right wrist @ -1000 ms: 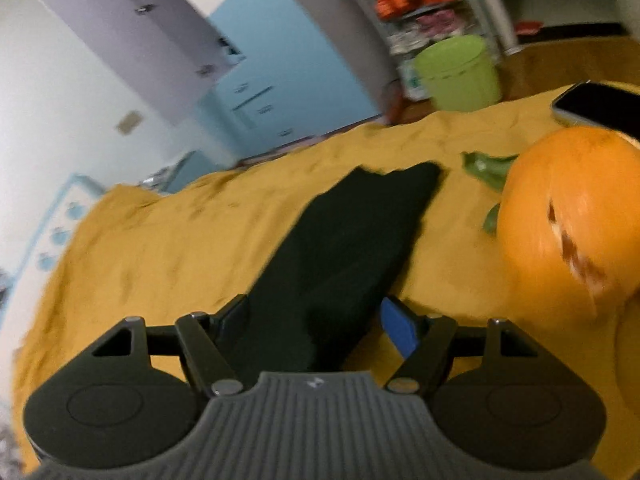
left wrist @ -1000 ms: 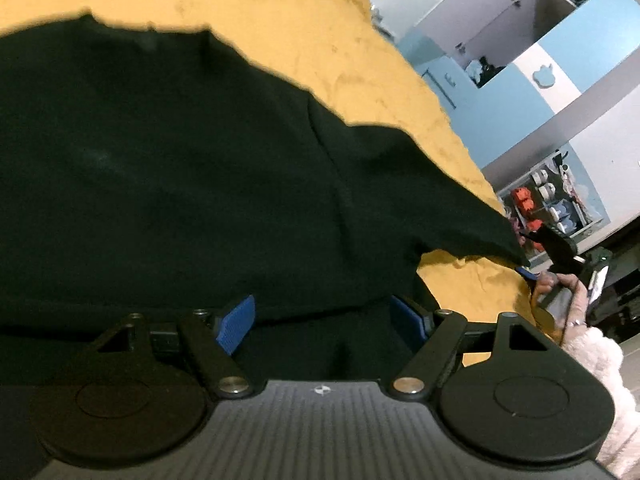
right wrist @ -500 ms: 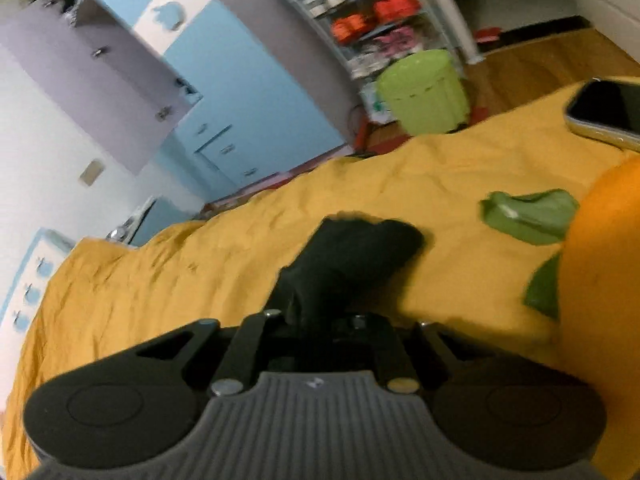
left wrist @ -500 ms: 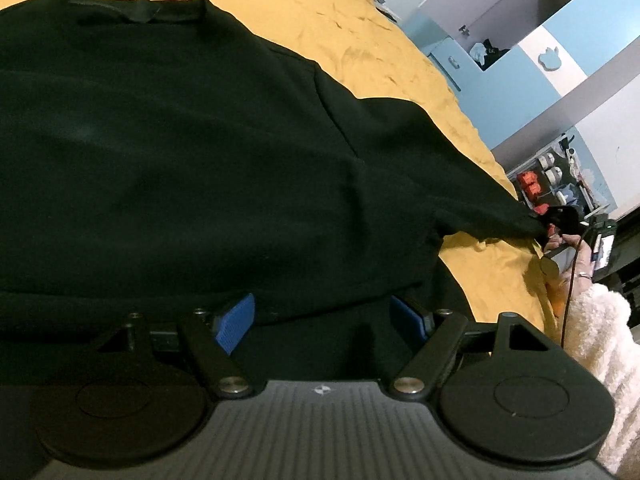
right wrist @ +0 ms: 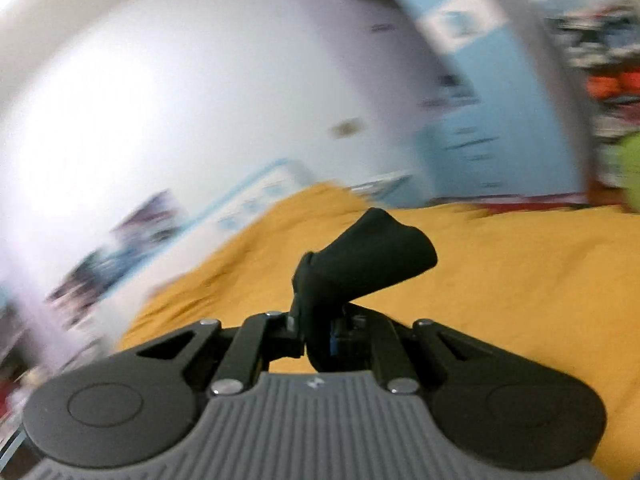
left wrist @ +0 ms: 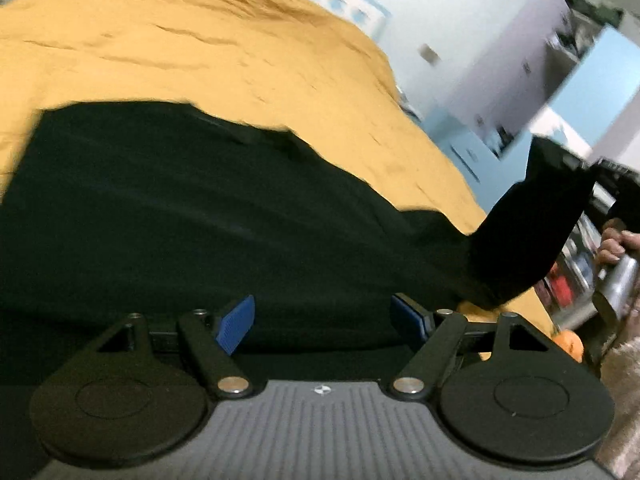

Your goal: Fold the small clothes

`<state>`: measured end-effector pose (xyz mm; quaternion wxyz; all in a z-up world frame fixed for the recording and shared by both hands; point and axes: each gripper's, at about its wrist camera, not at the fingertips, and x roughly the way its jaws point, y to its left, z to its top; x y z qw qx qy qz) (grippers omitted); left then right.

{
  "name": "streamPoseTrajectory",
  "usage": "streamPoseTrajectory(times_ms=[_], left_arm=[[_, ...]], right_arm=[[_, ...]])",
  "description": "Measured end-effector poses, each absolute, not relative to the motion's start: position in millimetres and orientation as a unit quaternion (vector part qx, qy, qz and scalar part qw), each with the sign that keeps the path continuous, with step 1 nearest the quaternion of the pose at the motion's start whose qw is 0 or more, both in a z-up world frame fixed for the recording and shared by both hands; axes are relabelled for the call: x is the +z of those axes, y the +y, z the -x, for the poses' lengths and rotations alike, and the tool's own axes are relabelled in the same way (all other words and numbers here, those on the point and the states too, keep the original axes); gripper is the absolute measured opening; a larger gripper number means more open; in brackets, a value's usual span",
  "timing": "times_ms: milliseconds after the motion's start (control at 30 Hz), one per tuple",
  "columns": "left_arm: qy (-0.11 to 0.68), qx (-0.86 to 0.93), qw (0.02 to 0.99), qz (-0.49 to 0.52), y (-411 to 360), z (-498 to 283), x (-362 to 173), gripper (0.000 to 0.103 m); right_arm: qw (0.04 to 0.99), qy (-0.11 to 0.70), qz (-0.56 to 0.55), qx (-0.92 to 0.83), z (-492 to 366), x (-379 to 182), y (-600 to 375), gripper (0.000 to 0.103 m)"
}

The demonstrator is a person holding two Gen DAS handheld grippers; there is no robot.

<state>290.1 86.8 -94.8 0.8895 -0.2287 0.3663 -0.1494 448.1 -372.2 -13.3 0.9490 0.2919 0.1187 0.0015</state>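
While black shirt point(left wrist: 192, 216) lies spread on yellow bedspread point(left wrist: 200, 52), left gripper point(left wrist: 323, 318) sits w/ blue pads point(left wrist: 236, 322) wide apart, fabric between, nothing clamped. Right gripper point(right wrist: 322, 334) clenched on sleeve point(right wrist: 360, 264), cuff end poking up past fingers. Sleeve raised off bedspread at right in left view, person's hand point(left wrist: 614, 240) beside it. Background blurred: blue cabinets point(right wrist: 480, 120), green bin point(right wrist: 630, 168).

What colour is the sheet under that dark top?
Mustard yellow sheet, clearest in the left wrist view.
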Motion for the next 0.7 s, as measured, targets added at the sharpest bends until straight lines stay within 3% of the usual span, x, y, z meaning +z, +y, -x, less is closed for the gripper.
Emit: streamPoseTrajectory(times_ms=[267, 333, 367, 400, 500, 700], left_arm=[[0.342, -0.062, 0.895, 0.278, 184, -228, -108, 0.09], [0.343, -0.044, 0.889, 0.299, 199, -221, -113, 0.09], [0.344, -0.038, 0.885, 0.311, 207, -219, -116, 0.09], [0.346, -0.034, 0.881, 0.322, 212, -217, -119, 0.09], [0.345, -0.029, 0.871, 0.349, 222, -219, -124, 0.09], [0.334, -0.022, 0.851, 0.405, 233, -236, -137, 0.09]], right_arm=[[0.91, 0.195, -0.281, 0.233, -421, -24, -134, 0.007], [0.891, 0.236, -0.275, 0.272, -415, -47, -78, 0.02], [0.885, 0.253, -0.272, 0.28, -411, -59, -56, 0.052], [0.875, 0.274, -0.265, 0.299, -407, -70, -36, 0.071], [0.868, 0.304, -0.228, 0.32, -394, -90, -8, 0.062], [0.878, 0.306, -0.259, 0.26, -398, -88, -103, 0.066]])
